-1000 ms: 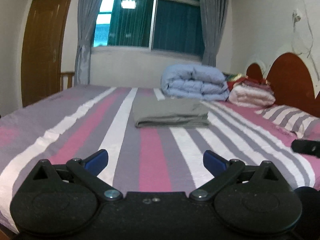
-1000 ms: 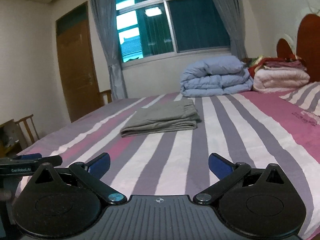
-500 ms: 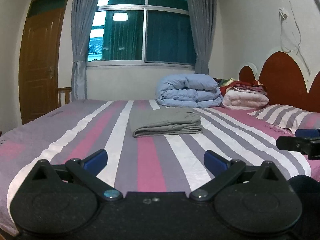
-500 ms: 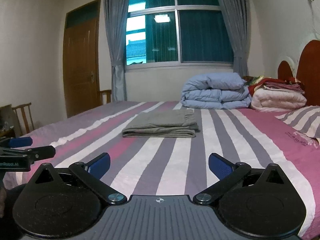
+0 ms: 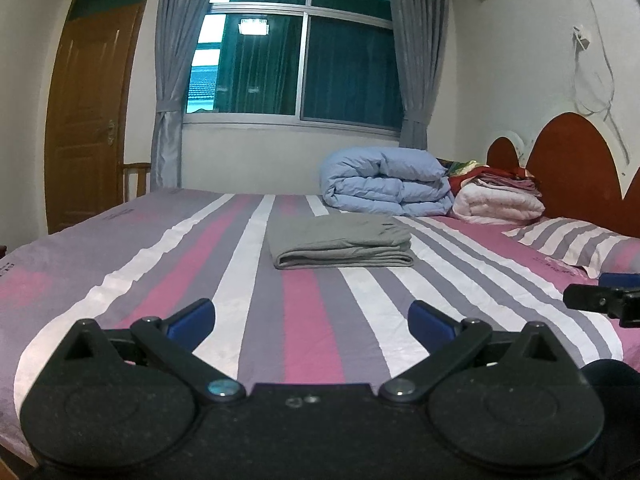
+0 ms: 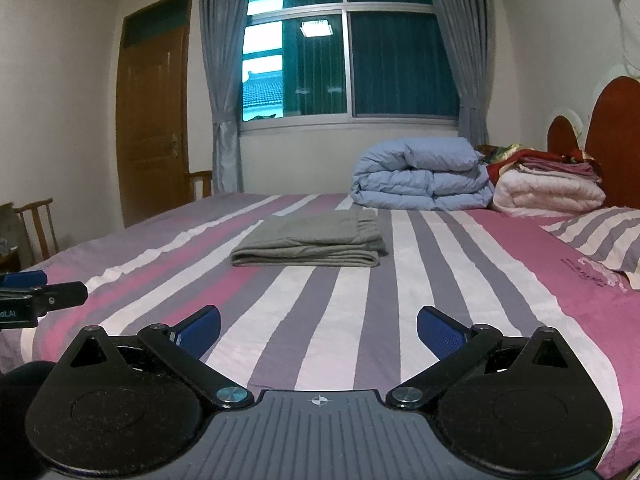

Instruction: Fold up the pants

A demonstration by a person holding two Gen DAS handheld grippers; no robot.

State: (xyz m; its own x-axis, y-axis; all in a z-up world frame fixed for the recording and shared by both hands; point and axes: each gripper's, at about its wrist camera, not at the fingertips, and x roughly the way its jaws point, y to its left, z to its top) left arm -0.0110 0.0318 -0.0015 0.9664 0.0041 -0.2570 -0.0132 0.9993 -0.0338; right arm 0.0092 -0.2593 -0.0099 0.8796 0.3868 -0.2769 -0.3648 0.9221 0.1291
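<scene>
Grey pants lie folded into a flat rectangular stack in the middle of the striped bed; they also show in the right wrist view. My left gripper is open and empty, held low at the near edge of the bed, well short of the pants. My right gripper is open and empty, level with it on the right. Each gripper's tip shows at the edge of the other's view.
A folded light-blue quilt and a stack of pink and red blankets lie at the far side of the bed. A striped pillow and red headboard are right. A wooden chair and door stand left.
Both grippers have drawn back and tilted up from the bed, so the pants look lower and farther. Both stay open and empty.
</scene>
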